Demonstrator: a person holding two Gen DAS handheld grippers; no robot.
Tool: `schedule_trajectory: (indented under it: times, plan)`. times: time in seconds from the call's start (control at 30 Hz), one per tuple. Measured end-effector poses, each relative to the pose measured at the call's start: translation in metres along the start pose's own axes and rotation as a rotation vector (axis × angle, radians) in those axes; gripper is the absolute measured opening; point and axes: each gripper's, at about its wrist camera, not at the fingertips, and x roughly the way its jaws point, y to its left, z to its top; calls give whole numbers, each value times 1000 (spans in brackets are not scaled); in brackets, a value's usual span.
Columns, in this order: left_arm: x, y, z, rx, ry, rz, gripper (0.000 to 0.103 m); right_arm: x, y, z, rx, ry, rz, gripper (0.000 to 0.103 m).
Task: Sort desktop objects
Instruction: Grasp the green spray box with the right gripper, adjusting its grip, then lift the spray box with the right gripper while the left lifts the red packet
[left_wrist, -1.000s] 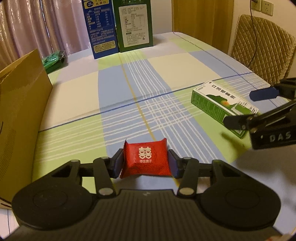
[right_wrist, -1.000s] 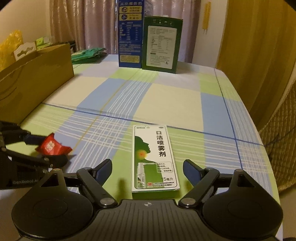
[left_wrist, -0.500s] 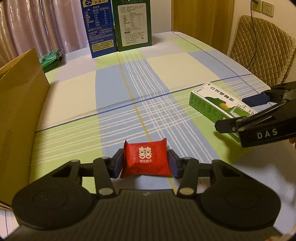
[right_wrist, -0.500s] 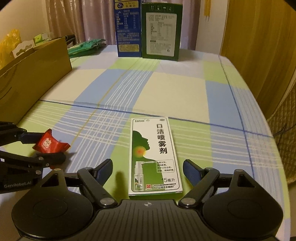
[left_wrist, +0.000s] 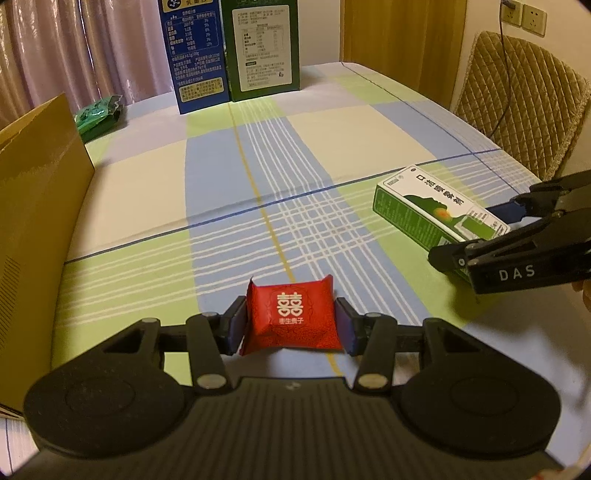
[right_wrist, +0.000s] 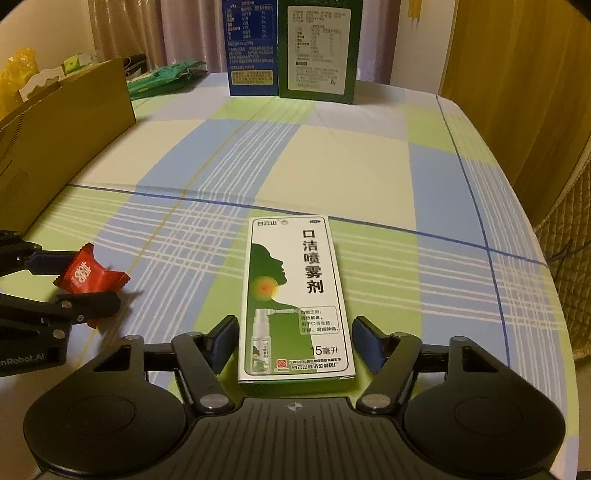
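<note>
Left gripper (left_wrist: 291, 326) clamps a red packet (left_wrist: 291, 320) at six o'clock while the right gripper (right_wrist: 293, 345) closes around, not yet gripping, a spray box (right_wrist: 295, 295) lying on the tablecloth (right_wrist: 351, 162); sorting seems barely begun.

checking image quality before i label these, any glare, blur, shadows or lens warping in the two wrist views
Left wrist view: warm, dim light; sharp enough to read the red packet; the table edges bow from the fisheye; dark corners. Right wrist view: dimmer and softer, though the spray box print stays legible; a soft shadow lies beside the packet; the cardboard box is murky. No strong glare in either.
</note>
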Motion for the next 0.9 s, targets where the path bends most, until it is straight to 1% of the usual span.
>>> schedule_trajectory:
  times: [0.07,0.23,0.37,0.57,0.77,0.87,0.9]
  plan:
    - [0,0,0,0,0,-1,45,0,0,0,3,1,-1,62]
    - [0,0,1,-1,1,-1,45,0,0,0,7,-3,1,54]
    - [0,1,2,-7,-1,-5,44,-1,2,0,15,-4,1,53]
    - [2,0,2,-14,7,-4,44,-8,8,2,7,-36,11,53]
    - [4,-2,2,-12,18,-6,44,-6,10,0,6,-25,8,53]
    - [5,-2,3,-12,19,-7,44,-1,7,-2,37,-23,16,53]
    - [5,-2,3,-12,19,-7,44,0,6,-1,46,-32,18,55]
